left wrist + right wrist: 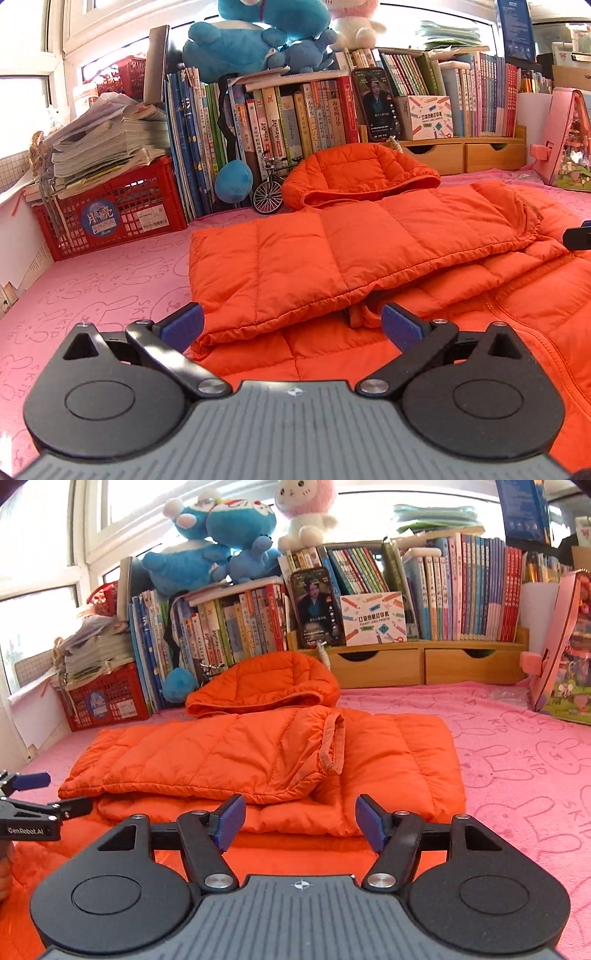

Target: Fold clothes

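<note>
Inspecting tongs: left tongs (291, 328) stand apart over the jacket's near left part, nothing between the pads; right tongs (301, 821) likewise apart, empty, low over the near hem.
Garment: orange padded jacket (266, 757) lies flat on the pink rabbit-print cloth (517, 775), centre of the scene.
Fold state: both sleeves (332, 254) lie crossed over the body, one cuff (330, 744) resting near the middle; hood (266, 683) spread at the far end, toward the bookshelf (443, 602).
Step in hand: judged mid-fold, sleeves in, body at full length.
Next move calls for: likely a grip on the near hem corners by both tongs, carried far toward the hood without spilling the sleeves.
Risk: puffy, slick fabric may spring back.
</note>
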